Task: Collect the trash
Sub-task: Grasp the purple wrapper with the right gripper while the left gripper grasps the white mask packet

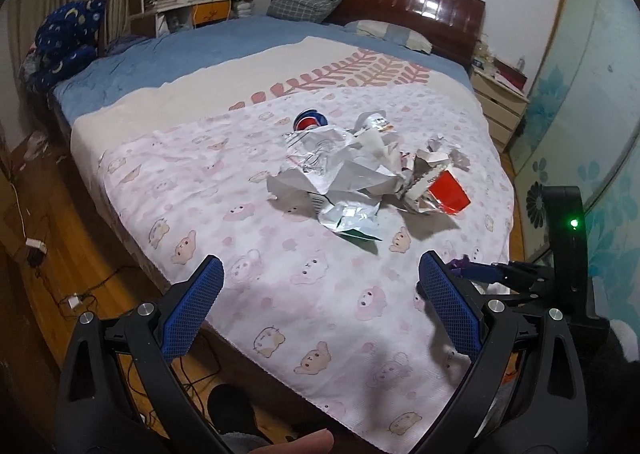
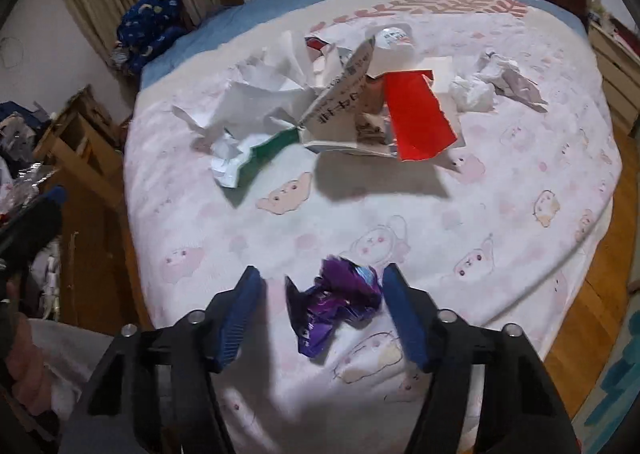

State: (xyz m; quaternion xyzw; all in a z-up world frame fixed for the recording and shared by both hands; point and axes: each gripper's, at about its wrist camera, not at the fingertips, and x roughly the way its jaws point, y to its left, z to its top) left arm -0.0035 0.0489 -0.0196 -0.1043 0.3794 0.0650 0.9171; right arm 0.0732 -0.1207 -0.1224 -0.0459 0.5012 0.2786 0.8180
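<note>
Right gripper (image 2: 320, 286): it is pointing steeply down at the near edge of the bed, its fingers straddling a crumpled purple wrapper (image 2: 336, 294); the right pad is touching the foil while the left pad is standing clear, so the jaws are part-way in and not yet clamping.
Why there: the purple wrapper is lying apart from the main heap, nearest the person, so it is likely being taken first.
Left gripper (image 1: 320, 286): its fingers are spread wide with nothing between them, hovering over the blanket (image 1: 304, 278) near the bed's near edge, probably waiting its turn.
Remaining trash: the pile of crumpled paper (image 1: 332, 162), a red carton (image 1: 448, 194) and a tissue wad (image 2: 472, 92) is sitting mid-bed, well beyond both grippers.
Obstacles: nothing is blocking the wrapper; the soft blanket may be bunching under the pads.
</note>
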